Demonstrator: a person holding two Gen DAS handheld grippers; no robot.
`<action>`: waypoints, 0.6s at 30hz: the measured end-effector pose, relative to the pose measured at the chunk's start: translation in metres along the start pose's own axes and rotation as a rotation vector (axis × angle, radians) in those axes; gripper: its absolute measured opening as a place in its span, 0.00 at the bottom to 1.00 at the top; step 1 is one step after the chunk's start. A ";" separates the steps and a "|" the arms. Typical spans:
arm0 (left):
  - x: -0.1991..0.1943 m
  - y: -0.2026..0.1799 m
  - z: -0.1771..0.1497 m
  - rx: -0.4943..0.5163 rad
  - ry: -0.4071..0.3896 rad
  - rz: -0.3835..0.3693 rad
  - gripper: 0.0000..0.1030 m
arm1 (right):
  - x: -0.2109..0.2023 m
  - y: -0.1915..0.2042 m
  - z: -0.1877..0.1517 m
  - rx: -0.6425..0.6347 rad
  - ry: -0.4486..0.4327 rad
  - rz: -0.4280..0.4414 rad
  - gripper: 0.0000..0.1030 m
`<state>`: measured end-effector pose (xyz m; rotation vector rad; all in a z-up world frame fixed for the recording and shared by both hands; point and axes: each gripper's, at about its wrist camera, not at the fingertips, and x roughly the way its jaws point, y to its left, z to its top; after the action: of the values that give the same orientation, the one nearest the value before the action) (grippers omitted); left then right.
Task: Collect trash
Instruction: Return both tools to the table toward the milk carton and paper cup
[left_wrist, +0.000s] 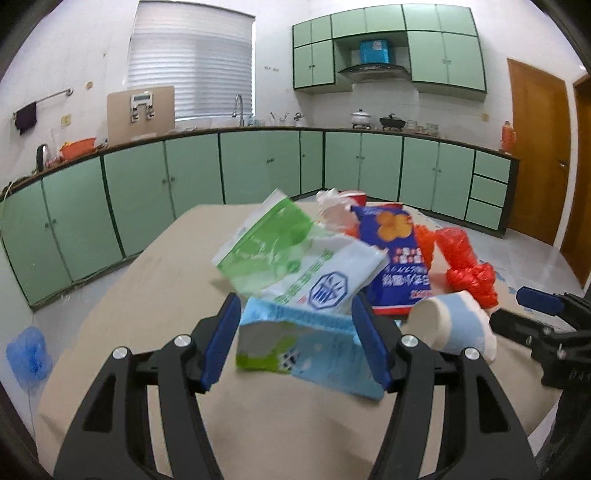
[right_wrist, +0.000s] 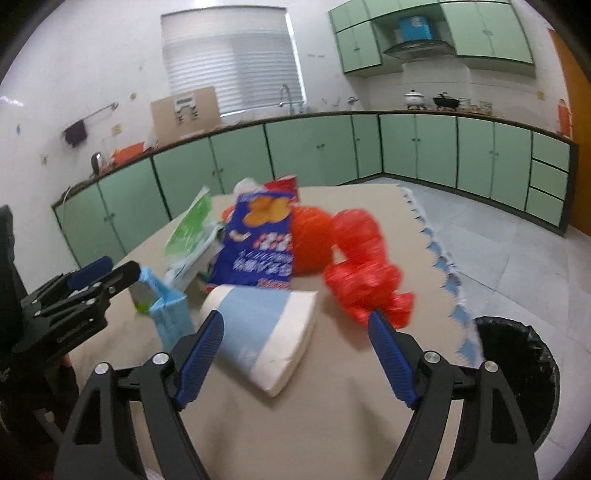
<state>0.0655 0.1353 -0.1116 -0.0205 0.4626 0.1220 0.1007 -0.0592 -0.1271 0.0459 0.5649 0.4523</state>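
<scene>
Left hand-held gripper (left_wrist: 295, 339): spread wide at lower centre, a light blue carton (left_wrist: 306, 347) between its fingers, contact unclear. Right hand-held gripper (right_wrist: 295, 354): wide open around a tipped paper cup (right_wrist: 266, 332), holding nothing. Tabletop (right_wrist: 332, 424): wrappers and a red bag (right_wrist: 365, 273) mid-frame; black-lined bin (right_wrist: 524, 369) lower right.

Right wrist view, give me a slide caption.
Open right gripper approaches a tipped paper cup on the table, bin alongside.

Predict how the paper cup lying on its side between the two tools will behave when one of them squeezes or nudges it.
The paper cup lies on its side on the table, so a nudge would probably roll it in a curve. Its thin wall already looks flattened, so it will likely crush under a squeeze. It seems empty, hence light.
</scene>
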 end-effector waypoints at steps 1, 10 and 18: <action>0.000 0.003 0.000 -0.006 0.000 0.005 0.59 | 0.000 0.003 -0.002 -0.009 0.004 -0.009 0.88; -0.001 0.023 -0.005 -0.032 -0.017 0.026 0.60 | 0.018 0.027 0.000 -0.024 0.026 -0.055 0.94; 0.006 0.031 -0.012 -0.046 -0.005 0.025 0.60 | 0.033 0.027 0.007 0.019 0.040 -0.099 0.94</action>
<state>0.0622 0.1665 -0.1246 -0.0592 0.4551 0.1569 0.1181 -0.0200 -0.1338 0.0270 0.6081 0.3525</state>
